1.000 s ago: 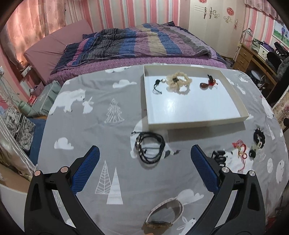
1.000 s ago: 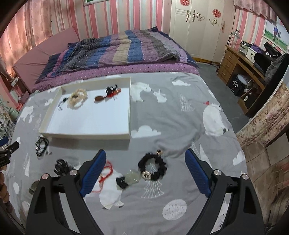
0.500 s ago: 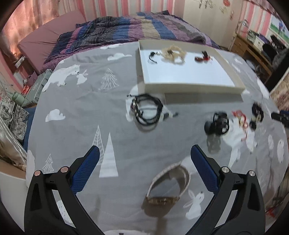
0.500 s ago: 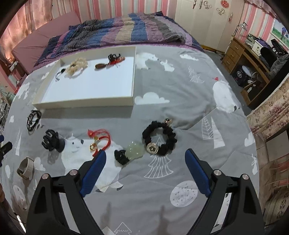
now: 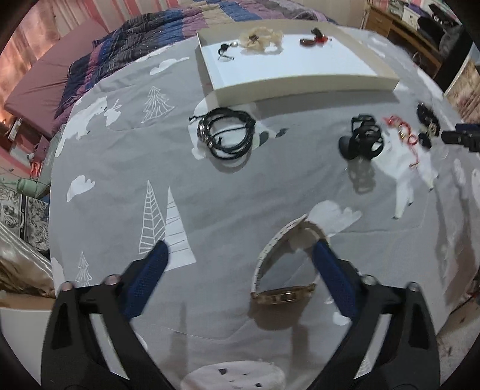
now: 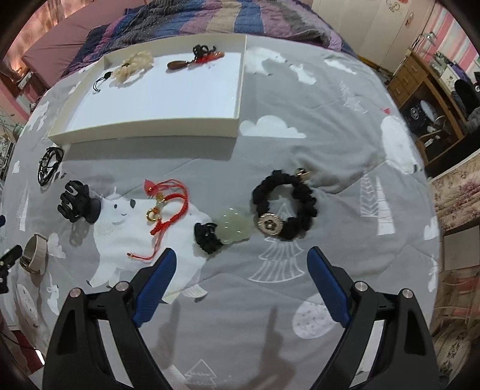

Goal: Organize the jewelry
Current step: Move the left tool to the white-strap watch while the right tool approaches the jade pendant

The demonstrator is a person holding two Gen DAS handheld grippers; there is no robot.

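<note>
surface: grey printed bedspread (image 6: 330, 150) | room: pink-striped bedroom, perhaps wardrobe (image 6: 375, 27)

A shallow white tray (image 6: 150, 123) sits toward the far side of the grey printed bedspread (image 6: 330, 150), holding a cream bracelet (image 6: 133, 66), a small black cord (image 6: 100, 84) and a brown pendant on red cord (image 6: 192, 60) along its far edge. Loose nearer the front lie a black cord bundle (image 5: 226, 136), black claw clip (image 6: 76, 202), red knotted cord (image 6: 168, 207), pale jade pendant (image 6: 234, 229), black scrunchie (image 6: 285, 208) and beige watch (image 5: 285, 270)
</note>
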